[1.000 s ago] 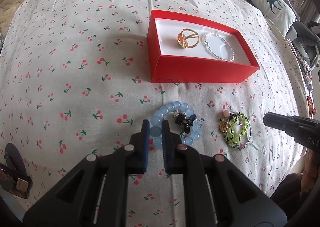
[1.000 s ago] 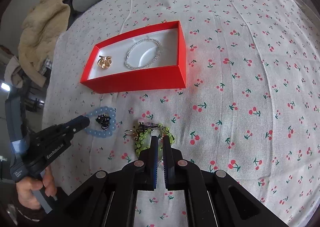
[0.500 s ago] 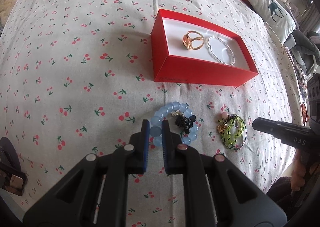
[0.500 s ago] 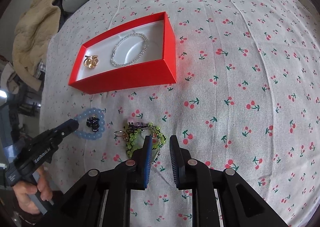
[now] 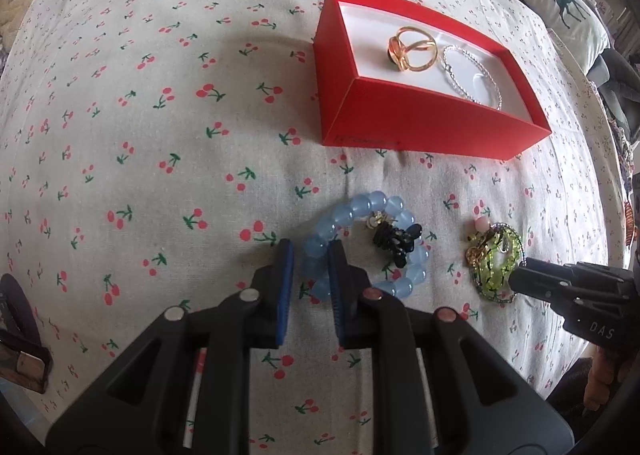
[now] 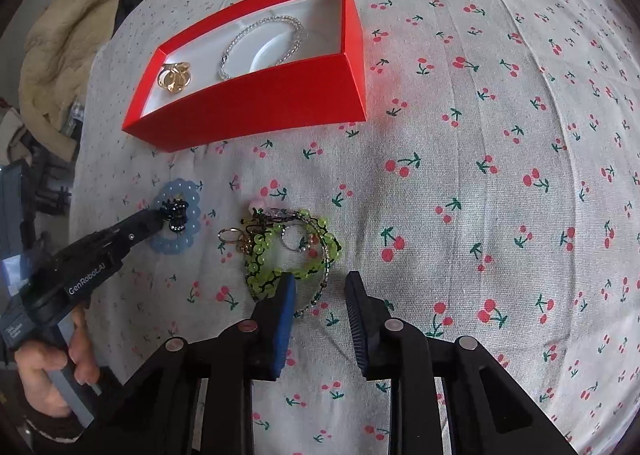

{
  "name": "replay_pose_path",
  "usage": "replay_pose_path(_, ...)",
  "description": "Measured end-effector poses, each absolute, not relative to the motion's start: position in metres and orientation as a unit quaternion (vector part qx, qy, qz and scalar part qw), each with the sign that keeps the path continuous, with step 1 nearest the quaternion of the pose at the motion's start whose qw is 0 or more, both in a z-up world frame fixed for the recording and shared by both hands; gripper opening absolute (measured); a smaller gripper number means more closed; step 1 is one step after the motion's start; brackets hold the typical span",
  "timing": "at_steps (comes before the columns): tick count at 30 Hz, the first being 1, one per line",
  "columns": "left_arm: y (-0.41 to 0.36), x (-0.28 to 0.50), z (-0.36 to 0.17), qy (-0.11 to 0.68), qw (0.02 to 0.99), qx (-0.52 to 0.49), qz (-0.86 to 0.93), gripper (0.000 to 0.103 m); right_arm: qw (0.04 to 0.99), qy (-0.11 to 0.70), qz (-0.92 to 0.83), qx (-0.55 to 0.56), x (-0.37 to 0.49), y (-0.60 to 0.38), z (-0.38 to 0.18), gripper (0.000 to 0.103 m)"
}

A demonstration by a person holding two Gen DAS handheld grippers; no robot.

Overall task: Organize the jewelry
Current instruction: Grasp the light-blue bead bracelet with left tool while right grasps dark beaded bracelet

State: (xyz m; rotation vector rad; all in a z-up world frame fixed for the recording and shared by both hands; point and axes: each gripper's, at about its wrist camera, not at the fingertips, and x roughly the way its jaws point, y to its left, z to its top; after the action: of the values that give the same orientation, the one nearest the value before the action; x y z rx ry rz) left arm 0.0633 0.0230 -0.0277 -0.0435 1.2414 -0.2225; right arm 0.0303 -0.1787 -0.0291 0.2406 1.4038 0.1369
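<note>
Both claws just opened: left (image 5: 311, 255) straddles blue bracelet (image 5: 372, 243); right (image 6: 320, 287) over green bracelet (image 6: 292, 251).

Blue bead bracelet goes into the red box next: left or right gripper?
Left. The left gripper already has its fingers either side of the blue bead bracelet's near edge, slightly parted after just opening. The right gripper sits over the green beaded bracelet, farther from the blue one. The red box lies just ahead.
</note>
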Motion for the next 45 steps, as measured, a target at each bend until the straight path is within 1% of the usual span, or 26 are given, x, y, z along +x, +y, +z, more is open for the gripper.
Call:
replay_pose_path(1,0.021,0.063,-0.028,0.579,0.809,-0.016,-0.103,0.019,0.756,0.644,0.061,0.099,0.029,-0.175,-0.031,0.021)
replay_pose_path(3,0.018,0.064,-0.028,0.576,0.811,-0.009,-0.100,0.013,0.762,0.640,0.056,0.078,0.028,-0.170,-0.032,0.011)
replay_pose_path(6,0.021,0.065,-0.025,0.575,0.811,-0.025,-0.100,0.013,0.766,0.634,0.063,0.078,0.027,-0.168,-0.027,0.005)
replay_pose_path(13,0.035,0.058,0.007,0.544,0.828,-0.063,-0.117,0.013,0.793,0.598,0.084,0.083,0.018,-0.166,0.007,0.003)
replay_pose_path(20,0.036,0.050,0.037,0.516,0.842,-0.079,-0.137,0.013,0.808,0.569,0.107,0.107,0.014,-0.167,0.040,0.003)
replay_pose_path(31,0.041,0.048,0.065,0.489,0.853,-0.105,-0.152,0.013,0.816,0.538,0.138,0.160,0.025,-0.171,0.069,0.003)
replay_pose_path(34,0.040,0.049,0.067,0.486,0.854,-0.105,-0.152,0.013,0.812,0.528,0.161,0.188,0.027,-0.172,0.078,0.003)
replay_pose_path(36,0.039,0.049,0.064,0.490,0.853,-0.099,-0.150,0.013,0.821,0.520,0.146,0.185,0.028,-0.178,0.082,0.003)
replay_pose_path(38,0.037,0.050,0.058,0.498,0.850,-0.093,-0.148,0.013,0.823,0.530,0.107,0.173,0.033,-0.189,0.073,0.003)
replay_pose_path(41,0.034,0.052,0.049,0.509,0.845,-0.083,-0.144,0.013,0.793,0.581,0.066,0.171,0.044,-0.204,0.034,0.003)
replay_pose_path(43,0.032,0.052,0.045,0.513,0.843,-0.080,-0.143,0.013,0.778,0.604,0.055,0.165,0.047,-0.205,0.014,0.003)
replay_pose_path(45,0.030,0.052,0.045,0.514,0.842,-0.078,-0.144,0.013,0.770,0.612,0.065,0.167,0.050,-0.200,0.007,0.003)
